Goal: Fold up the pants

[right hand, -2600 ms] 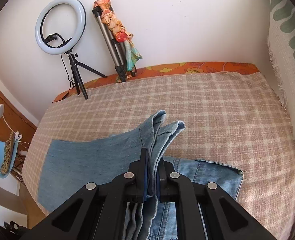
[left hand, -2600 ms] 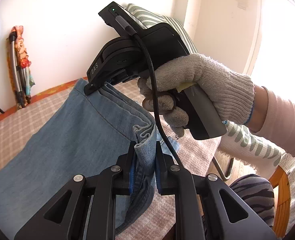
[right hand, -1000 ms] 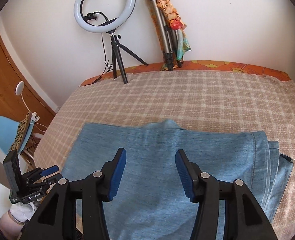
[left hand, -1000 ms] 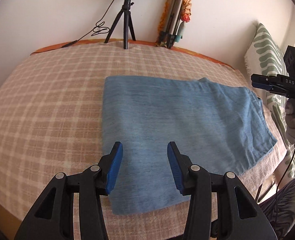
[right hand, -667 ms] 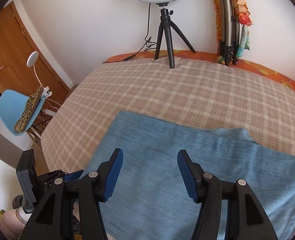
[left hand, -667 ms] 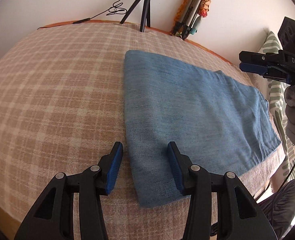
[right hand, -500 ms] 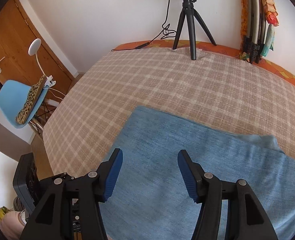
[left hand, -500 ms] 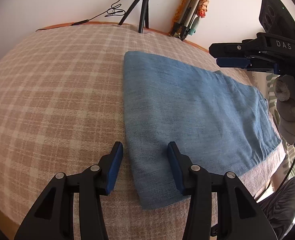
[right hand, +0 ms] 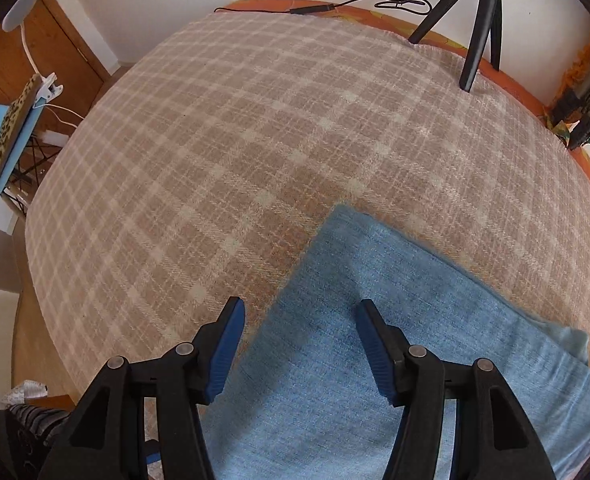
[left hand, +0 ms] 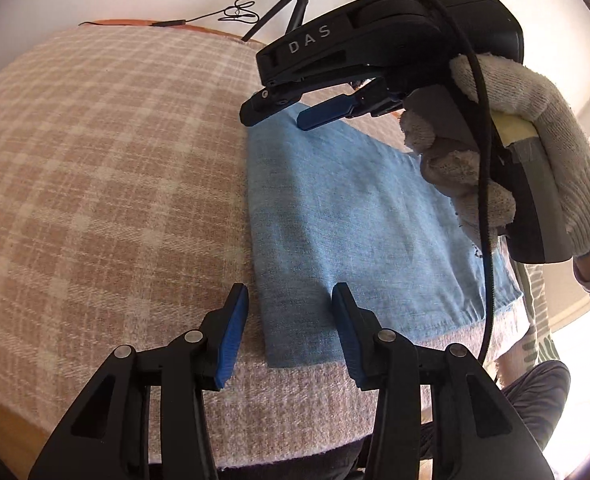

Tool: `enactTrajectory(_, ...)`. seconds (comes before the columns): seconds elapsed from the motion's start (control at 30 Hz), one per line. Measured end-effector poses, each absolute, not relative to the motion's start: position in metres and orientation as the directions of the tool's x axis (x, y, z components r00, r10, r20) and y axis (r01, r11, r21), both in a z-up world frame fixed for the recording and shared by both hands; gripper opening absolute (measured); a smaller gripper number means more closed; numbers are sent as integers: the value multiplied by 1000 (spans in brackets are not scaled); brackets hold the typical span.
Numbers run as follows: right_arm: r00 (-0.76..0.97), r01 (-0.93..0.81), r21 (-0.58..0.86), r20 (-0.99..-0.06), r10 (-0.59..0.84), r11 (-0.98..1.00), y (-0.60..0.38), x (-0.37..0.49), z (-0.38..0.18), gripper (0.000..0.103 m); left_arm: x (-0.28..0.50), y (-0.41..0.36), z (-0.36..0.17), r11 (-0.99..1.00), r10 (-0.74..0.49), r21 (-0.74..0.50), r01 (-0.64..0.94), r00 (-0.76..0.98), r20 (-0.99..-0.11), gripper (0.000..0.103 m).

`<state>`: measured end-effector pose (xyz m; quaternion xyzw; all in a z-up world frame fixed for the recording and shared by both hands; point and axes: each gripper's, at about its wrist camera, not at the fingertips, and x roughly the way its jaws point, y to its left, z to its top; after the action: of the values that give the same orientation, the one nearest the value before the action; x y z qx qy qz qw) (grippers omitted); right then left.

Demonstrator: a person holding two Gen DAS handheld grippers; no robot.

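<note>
Pants (left hand: 351, 216) folded; left edge borders bare blanket (left hand: 107, 184).

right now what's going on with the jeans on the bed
A person in knit gloves holds a tool in each hand over folded blue jeans lying flat on a checked blanket. The left tool straddles the jeans' near corner, its jaws closing but not yet pressing on the cloth. The right tool hangs open over the far corner of the same folded edge. Neither holds anything.
</note>
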<state>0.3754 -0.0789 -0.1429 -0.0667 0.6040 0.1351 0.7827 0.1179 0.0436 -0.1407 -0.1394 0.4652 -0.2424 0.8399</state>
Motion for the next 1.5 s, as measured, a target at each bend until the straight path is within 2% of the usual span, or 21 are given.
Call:
enactTrajectory(0.13,209,-308,-13,-976,55,951,-63,380,-151,61,113,41,-136,830,-557,-465,307,449,-699,27)
enactTrajectory(0.3,177,-347,-88,-984,-27,934,-50,378,-165,67,108,39,-132,816,-578,-483,317,450,-681,26)
enactTrajectory(0.4,177,-346,-93,-984,-32,933,-50,377,-166,67,109,39,-130,805,-593,-500,319,448,-669,26)
enactTrajectory(0.47,178,-346,-85,-984,-23,934,-53,376,-166,63,110,37,-129,804,-595,-499,324,450,-666,26)
enactTrajectory(0.5,188,-354,-90,-982,-24,931,-54,375,-166,59,111,36,-128,805,-594,-494,329,452,-666,26)
enactTrajectory(0.63,218,-366,-115,-975,-35,923,-63,372,-160,19,110,31,-126,817,-577,-469,335,465,-672,26)
enactTrajectory(0.73,221,-336,-59,-975,18,940,-80,370,-154,9,113,34,-130,833,-553,-467,297,470,-688,33)
enactTrajectory(0.8,235,-320,-30,-971,49,947,-88,367,-150,6,117,35,-135,841,-539,-473,261,462,-704,47)
enactTrajectory(0.93,254,-270,63,-958,134,961,-108,363,-141,4,126,37,-145,822,-565,-525,219,426,-706,47)
enactTrajectory(0.97,259,-261,84,-954,154,962,-113,362,-138,3,127,36,-145,816,-573,-532,225,425,-700,44)
enactTrajectory(1.03,274,-241,129,-942,195,962,-125,359,-131,3,127,32,-143,803,-594,-542,249,419,-687,29)
enactTrajectory(1.1,296,-231,160,-928,226,960,-127,358,-122,3,124,29,-135,800,-598,-533,275,441,-669,21)
enactTrajectory(1.5,452,-135,457,-761,465,879,-211,312,-55,2,103,-18,-65,714,-700,-516,474,482,-527,16)
